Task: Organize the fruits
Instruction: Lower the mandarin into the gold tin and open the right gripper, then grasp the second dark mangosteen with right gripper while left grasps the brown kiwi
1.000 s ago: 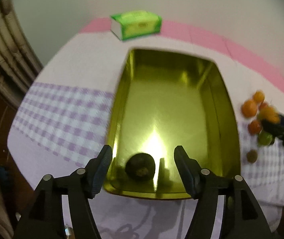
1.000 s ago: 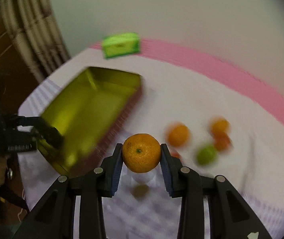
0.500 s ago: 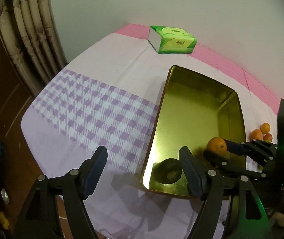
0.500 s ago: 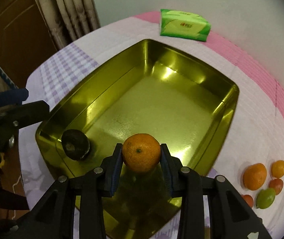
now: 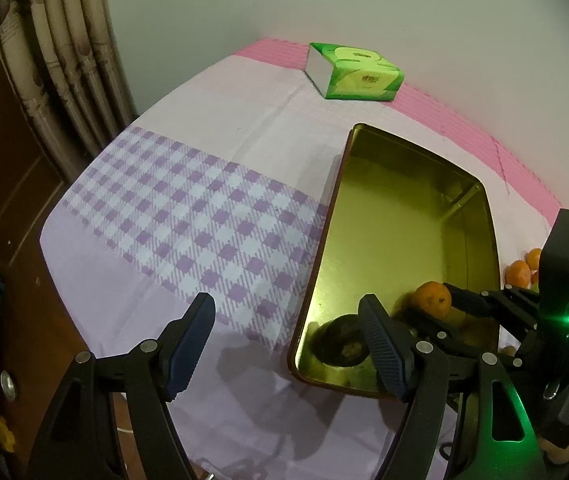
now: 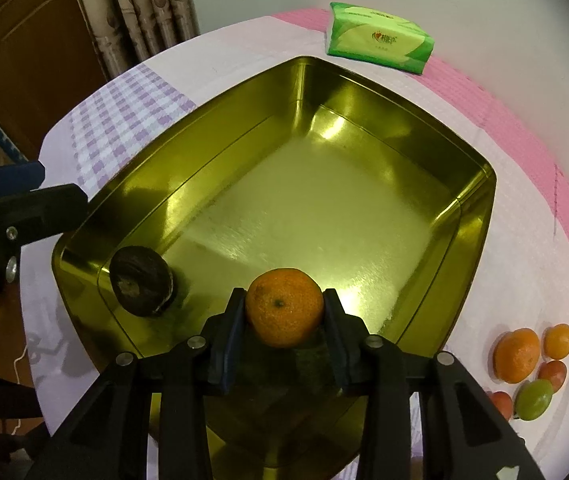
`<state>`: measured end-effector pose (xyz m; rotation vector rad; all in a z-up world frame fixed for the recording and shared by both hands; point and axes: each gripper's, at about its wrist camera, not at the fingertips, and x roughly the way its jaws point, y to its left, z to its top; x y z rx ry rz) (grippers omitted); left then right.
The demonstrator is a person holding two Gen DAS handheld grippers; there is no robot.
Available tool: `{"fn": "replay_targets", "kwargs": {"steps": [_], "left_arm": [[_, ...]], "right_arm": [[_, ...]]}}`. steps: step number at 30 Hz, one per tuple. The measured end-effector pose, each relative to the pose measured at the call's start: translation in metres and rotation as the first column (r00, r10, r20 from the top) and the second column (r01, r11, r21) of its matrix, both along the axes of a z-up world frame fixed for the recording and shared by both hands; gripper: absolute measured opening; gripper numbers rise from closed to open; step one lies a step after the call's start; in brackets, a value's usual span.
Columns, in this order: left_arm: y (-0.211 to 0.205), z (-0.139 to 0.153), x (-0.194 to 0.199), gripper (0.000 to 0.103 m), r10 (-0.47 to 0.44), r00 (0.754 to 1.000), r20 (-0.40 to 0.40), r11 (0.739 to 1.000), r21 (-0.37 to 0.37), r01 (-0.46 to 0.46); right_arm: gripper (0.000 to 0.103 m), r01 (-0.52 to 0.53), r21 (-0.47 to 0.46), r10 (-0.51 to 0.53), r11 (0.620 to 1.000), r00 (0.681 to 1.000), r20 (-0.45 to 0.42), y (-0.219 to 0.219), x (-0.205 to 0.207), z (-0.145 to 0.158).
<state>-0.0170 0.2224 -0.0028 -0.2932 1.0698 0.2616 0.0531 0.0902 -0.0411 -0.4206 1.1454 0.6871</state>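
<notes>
One dark fruit (image 6: 141,286) lies inside the gold tin (image 6: 480,204); the right gripper (image 6: 284,312) pinches an orange (image 6: 284,306) over it, the left gripper (image 5: 288,346) spread beside it.

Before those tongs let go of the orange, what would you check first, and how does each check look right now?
1. Right tongs gripping the orange: ok.
2. Orange over the gold tray, inside its rim: ok.
3. Clear of the dark fruit in the tray corner: ok.
4. Left tongs open, outside the tray: ok.
5. Orange touching the tray floor: cannot tell.
6. Loose fruits waiting on the cloth: ok.
</notes>
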Motion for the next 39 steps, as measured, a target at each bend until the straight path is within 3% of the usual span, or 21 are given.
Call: {"fn": "replay_targets", "kwargs": {"steps": [3, 5, 11, 15, 22, 26, 31, 39], "left_arm": [[0.0, -0.003, 0.001, 0.075, -0.002, 1.0, -0.006, 1.0, -0.012, 0.002], [-0.001, -0.004, 0.001, 0.075, -0.006, 1.0, -0.008, 1.0, -0.012, 0.006], [-0.009, 0.0, 0.001, 0.075, -0.035, 0.999, 0.015, 0.999, 0.004, 0.035], [-0.017, 0.0, 0.003, 0.075, -0.062, 0.998, 0.008, 0.998, 0.031, 0.062], [-0.033, 0.001, 0.005, 0.075, -0.128, 0.992, 0.008, 0.991, 0.041, 0.127], [-0.046, 0.006, 0.006, 0.075, -0.172, 0.985, 0.03, 0.984, 0.06, 0.17], [-0.065, 0.013, 0.005, 0.075, -0.221, 0.975, 0.036, 0.973, 0.08, 0.218], [-0.113, 0.014, 0.005, 0.075, -0.335, 0.942, 0.006, 0.941, 0.05, 0.335]], "right_arm": [[0.043, 0.0, 0.021, 0.0, 1.0, 1.0, -0.007, -0.001, 0.0, 0.003], [0.053, 0.004, 0.023, -0.004, 1.0, 1.0, 0.011, -0.002, 0.0, 0.008], [0.053, 0.045, 0.144, -0.056, 0.989, 0.996, 0.076, -0.047, -0.018, 0.048], [0.053, 0.147, 0.148, -0.162, 0.978, 0.982, 0.094, -0.107, -0.024, 0.056], [0.053, 0.348, 0.102, -0.355, 0.932, 0.932, 0.068, -0.217, -0.026, 0.033], [0.053, 0.423, 0.087, -0.427, 0.902, 0.904, 0.031, -0.255, -0.028, 0.011], [0.052, 0.449, 0.09, -0.452, 0.889, 0.892, 0.014, -0.267, -0.023, -0.004], [0.047, 0.439, 0.115, -0.444, 0.891, 0.895, 0.027, -0.259, -0.008, -0.012]]}}
